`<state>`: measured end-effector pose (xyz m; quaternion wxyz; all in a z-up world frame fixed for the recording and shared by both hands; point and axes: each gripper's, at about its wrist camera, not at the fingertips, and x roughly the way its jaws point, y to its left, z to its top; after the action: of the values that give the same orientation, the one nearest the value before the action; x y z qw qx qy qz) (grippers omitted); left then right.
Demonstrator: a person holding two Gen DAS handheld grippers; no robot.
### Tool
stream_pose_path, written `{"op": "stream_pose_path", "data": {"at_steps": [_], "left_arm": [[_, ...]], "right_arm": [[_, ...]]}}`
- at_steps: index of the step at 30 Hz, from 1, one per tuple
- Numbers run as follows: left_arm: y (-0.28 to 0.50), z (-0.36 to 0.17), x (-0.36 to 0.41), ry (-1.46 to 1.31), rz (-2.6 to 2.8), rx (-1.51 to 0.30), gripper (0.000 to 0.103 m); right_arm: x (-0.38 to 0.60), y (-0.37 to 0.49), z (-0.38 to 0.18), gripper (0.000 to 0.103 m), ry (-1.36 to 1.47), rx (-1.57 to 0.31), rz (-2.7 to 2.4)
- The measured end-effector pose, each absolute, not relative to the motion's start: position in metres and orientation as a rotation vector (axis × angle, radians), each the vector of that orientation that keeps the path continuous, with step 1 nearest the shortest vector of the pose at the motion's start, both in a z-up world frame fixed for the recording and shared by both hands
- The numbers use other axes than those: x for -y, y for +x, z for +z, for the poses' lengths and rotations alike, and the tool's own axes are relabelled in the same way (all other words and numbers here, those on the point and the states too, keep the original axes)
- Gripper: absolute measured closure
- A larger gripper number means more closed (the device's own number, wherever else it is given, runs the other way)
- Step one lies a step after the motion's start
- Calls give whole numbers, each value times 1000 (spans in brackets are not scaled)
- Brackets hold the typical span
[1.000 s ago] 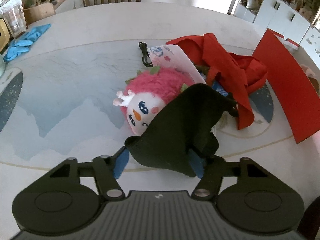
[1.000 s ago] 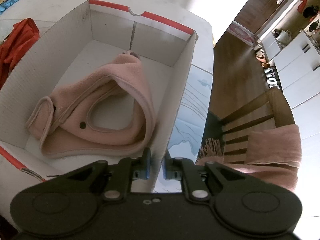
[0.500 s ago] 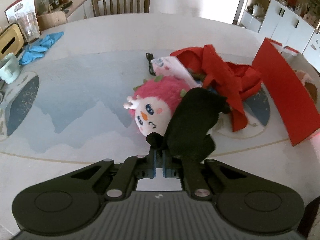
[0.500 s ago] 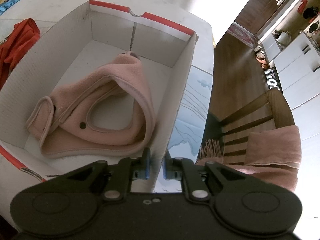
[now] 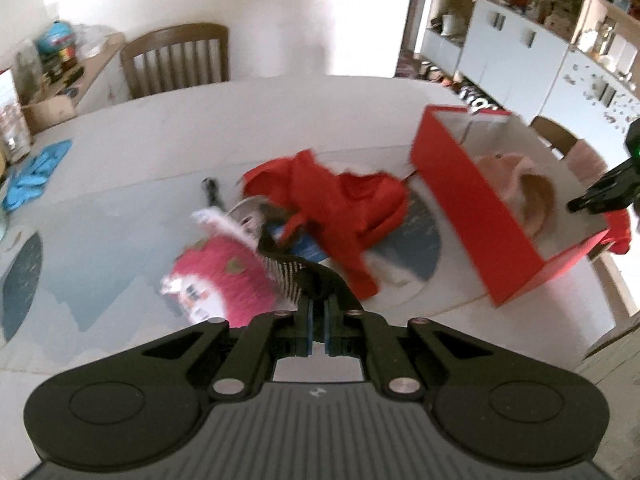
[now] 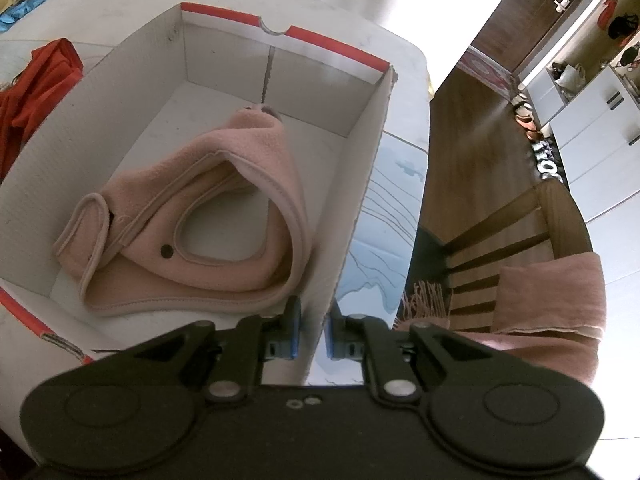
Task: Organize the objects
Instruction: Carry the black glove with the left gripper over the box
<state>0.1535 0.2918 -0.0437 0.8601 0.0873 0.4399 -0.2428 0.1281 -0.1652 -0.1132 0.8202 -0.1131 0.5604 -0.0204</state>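
The left hand-held gripper (image 5: 318,308) is clamped shut on a black cloth (image 5: 312,276), which it holds above the worktop (image 5: 240,120) over a pink plush toy (image 5: 224,280) and beside a heap of red cloth (image 5: 340,196). The right hand-held gripper (image 6: 312,332) pinches the near side wall of the box (image 6: 360,184), one pad inside and one outside. A pink hat (image 6: 224,216) lies in the box.
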Motion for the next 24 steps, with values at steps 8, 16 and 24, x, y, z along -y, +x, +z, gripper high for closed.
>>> {"op": "stream_pose_path", "data": {"at_steps": [8, 16, 24], "left_arm": [[157, -11, -244, 208, -625, -894, 99], [158, 21, -189, 250, -778, -828, 99], [160, 46, -121, 348, -915, -744, 99]], "right_arm": [[164, 129, -112, 94, -246, -1193, -38], [163, 128, -113, 94, -257, -1191, -31], [162, 128, -112, 94, -262, -1189, -30]]}}
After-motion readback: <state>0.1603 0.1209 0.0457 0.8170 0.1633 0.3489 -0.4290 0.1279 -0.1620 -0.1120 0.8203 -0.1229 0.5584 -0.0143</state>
